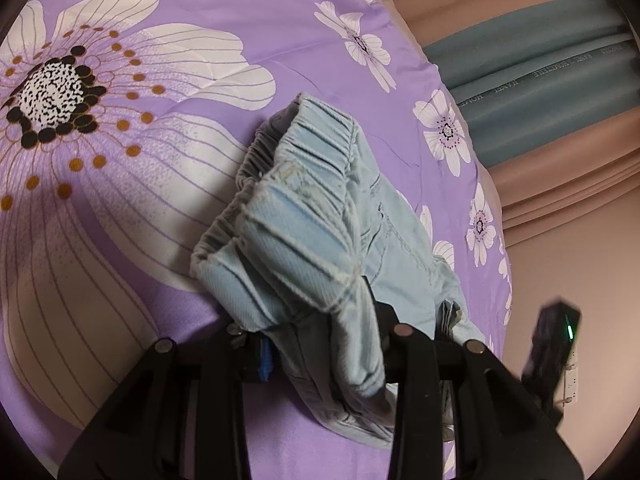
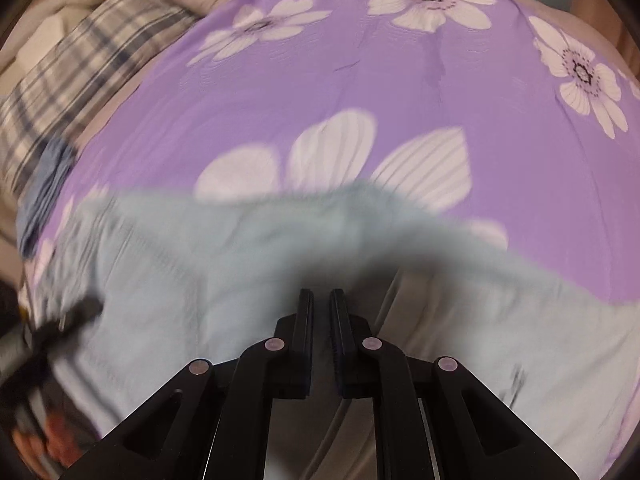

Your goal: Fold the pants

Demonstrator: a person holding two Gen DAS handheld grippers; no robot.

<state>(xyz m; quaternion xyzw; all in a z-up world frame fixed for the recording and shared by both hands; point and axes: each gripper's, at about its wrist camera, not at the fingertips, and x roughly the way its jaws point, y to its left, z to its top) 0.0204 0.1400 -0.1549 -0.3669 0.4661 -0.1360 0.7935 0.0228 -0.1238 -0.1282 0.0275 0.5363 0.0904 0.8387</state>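
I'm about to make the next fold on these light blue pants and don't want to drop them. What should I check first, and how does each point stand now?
1. Left gripper holding the pants: ok, denim is bunched between its fingers near the elastic waistband.
2. Right gripper holding fabric: cannot tell; its jaws are nearly shut, but that view is blurred.
3. Pants lying flat: not ok, they are crumpled at the waistband.
4. Free room on the purple floral bedspread: ok, open ahead.
5. Plaid cloth clear of the pants: ok, at the bed's edge.
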